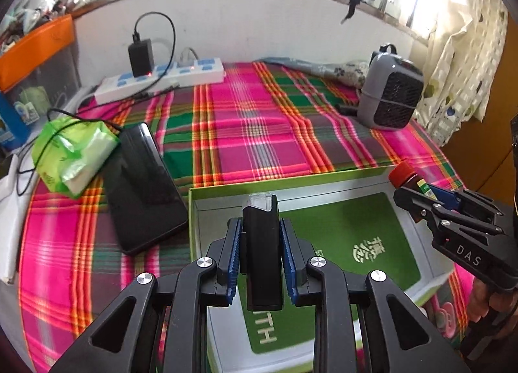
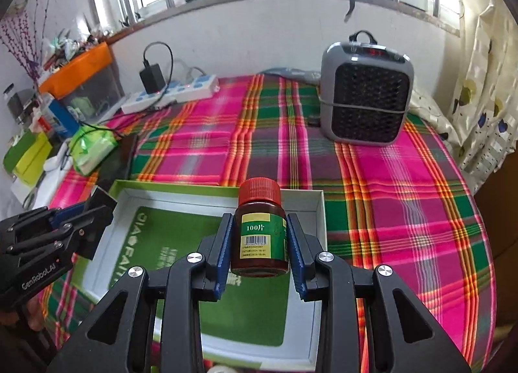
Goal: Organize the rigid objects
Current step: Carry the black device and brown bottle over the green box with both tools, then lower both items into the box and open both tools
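Holding position over the open box: two items in transit, none yet deposited. Left gripper, clamped on a black case with a clear cap, held upright above the box's near-left part. Right gripper, clamped on a brown pill bottle with a red lid, held upright over the box's far edge. Box interior: green printed liner only, no loose objects visible inside. Remaining on the plaid-covered desk: black phone and green tissue pack, left of the box; grey heater, far right. Status, by judgement: early; both held items await placement, and whether the desk items belong to the job cannot be told.
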Demonstrator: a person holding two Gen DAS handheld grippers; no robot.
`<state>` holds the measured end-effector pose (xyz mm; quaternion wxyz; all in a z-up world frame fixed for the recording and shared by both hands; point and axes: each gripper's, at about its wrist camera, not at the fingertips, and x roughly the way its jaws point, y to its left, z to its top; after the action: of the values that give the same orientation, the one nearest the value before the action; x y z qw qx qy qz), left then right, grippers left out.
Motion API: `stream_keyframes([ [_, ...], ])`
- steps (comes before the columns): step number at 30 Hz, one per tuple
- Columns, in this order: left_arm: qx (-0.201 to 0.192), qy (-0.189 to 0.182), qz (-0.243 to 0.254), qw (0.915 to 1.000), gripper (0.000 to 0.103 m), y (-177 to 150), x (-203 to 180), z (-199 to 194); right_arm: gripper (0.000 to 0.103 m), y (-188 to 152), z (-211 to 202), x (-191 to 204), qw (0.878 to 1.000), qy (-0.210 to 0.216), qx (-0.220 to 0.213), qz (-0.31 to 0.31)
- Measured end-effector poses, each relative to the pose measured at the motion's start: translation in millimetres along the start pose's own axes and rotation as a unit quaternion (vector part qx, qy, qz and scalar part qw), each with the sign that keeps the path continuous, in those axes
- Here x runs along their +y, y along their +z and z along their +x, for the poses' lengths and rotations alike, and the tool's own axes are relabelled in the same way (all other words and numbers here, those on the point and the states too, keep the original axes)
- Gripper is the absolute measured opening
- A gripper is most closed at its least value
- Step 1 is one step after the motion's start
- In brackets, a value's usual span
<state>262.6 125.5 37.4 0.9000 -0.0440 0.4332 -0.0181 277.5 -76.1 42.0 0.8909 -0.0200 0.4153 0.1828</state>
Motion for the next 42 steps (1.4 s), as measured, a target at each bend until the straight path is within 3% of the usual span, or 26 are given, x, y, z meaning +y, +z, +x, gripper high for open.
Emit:
stream_keyframes([
  [13,0.028,0.01,0.011,0.9995,0.023,-1,-2,29,0.033,-1,34,-12,0.999,-0.006,0.033,-0.003],
  [34,0.035,0.023,0.011,0.9991,0.023,1,0,35,0.033,-1,42,-3,0.999,-0.009,0.041,-0.018],
  [38,0.032,0.023,0.014,0.9991,0.03,1,-2,34,0.034,-1,42,-3,0.999,-0.008,0.04,-0.014],
  [42,0.029,0.017,0.015,0.9993,0.036,0,-4,30,0.043,-1,40,-2,0.999,-0.001,0.037,-0.012],
])
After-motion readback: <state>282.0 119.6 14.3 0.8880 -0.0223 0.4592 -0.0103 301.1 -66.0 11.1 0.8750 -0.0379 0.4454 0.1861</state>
